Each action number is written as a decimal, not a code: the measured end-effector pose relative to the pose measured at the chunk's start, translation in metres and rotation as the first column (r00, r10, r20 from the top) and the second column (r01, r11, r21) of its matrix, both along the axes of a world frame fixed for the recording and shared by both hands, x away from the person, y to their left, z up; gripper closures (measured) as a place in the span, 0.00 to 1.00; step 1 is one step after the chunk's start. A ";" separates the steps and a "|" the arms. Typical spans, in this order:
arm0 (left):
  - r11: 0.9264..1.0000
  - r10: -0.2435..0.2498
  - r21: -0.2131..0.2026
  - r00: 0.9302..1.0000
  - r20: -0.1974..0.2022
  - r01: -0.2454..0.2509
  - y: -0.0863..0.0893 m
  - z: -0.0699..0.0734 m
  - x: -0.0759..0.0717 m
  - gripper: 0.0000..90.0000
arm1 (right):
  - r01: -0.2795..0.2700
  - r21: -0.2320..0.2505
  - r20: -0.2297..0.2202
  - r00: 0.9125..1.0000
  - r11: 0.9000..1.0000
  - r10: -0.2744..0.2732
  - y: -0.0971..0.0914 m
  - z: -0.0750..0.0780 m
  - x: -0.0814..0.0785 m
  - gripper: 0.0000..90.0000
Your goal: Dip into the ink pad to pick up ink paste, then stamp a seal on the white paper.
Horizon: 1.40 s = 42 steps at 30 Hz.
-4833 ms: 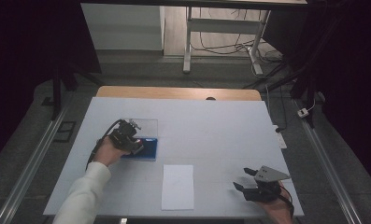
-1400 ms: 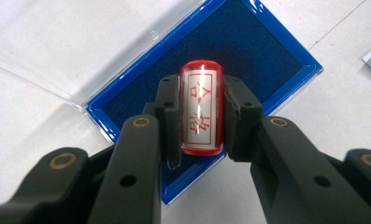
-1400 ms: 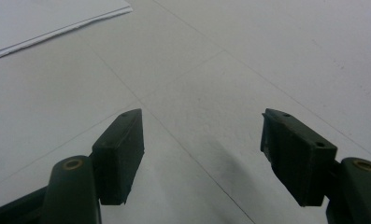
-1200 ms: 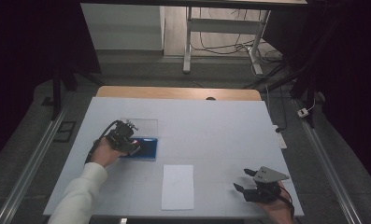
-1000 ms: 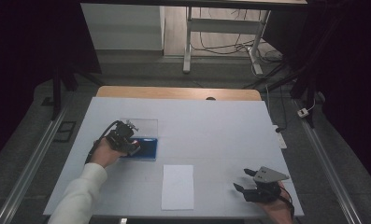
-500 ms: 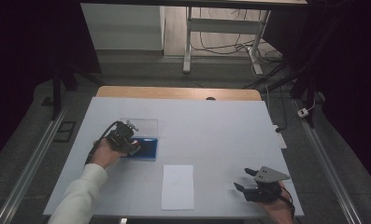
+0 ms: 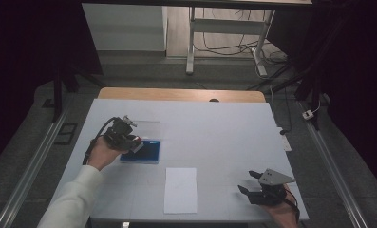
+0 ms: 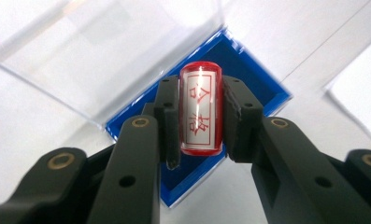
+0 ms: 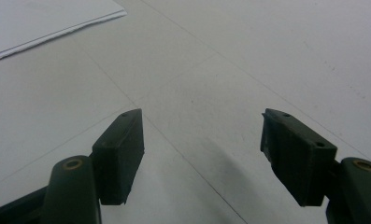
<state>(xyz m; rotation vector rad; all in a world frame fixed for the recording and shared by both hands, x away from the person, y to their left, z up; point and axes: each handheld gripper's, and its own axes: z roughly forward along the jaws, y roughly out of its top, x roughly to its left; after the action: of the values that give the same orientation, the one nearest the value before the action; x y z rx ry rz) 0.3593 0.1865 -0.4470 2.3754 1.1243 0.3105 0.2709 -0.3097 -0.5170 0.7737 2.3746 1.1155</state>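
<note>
- Left gripper view: the left tongs (image 8: 201,114) clamp a red-edged stamp (image 8: 200,109) at centre frame, one pad on each side; its face bears red characters on white.
- Behind the stamp lies the blue ink pad (image 8: 248,84), running from lower centre to right of centre; its clear lid (image 8: 103,51) lies open flat in the upper left.
- High view: the left tongs (image 7: 135,144) sit left of centre, over the near-left edge of the blue ink pad (image 7: 146,153), with the clear lid (image 7: 146,129) just above it in the frame.
- A white sheet of paper (image 7: 180,189) lies on the surface (image 7: 224,133) at lower centre, apart from the pad.
- The right tongs (image 7: 248,183) rest in the lower right.
- Right gripper view: the right tongs (image 9: 202,140) stand wide with nothing between them; a corner of the paper (image 9: 43,18) shows at upper left.
</note>
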 end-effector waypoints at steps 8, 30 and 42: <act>0.999 -0.017 -0.037 1.000 0.023 0.018 0.002 0.008 -0.008 0.78 | -0.009 0.000 0.000 1.000 1.000 0.009 0.002 0.000 0.000 0.33; 0.988 -0.136 -0.063 0.988 0.073 0.141 -0.015 0.021 -0.045 0.78 | -0.007 -0.003 0.002 1.000 1.000 0.007 0.002 -0.002 0.000 0.33; 0.980 -0.177 -0.078 0.982 0.072 0.182 -0.019 0.021 -0.058 0.78 | -0.005 -0.008 -0.003 1.000 1.000 0.005 0.001 -0.002 0.000 0.33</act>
<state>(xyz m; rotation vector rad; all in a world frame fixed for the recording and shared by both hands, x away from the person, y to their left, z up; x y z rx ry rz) 0.3013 0.1670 -0.4264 2.3540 0.8683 0.2701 0.2708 -0.3085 -0.5190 0.7672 2.3835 1.1074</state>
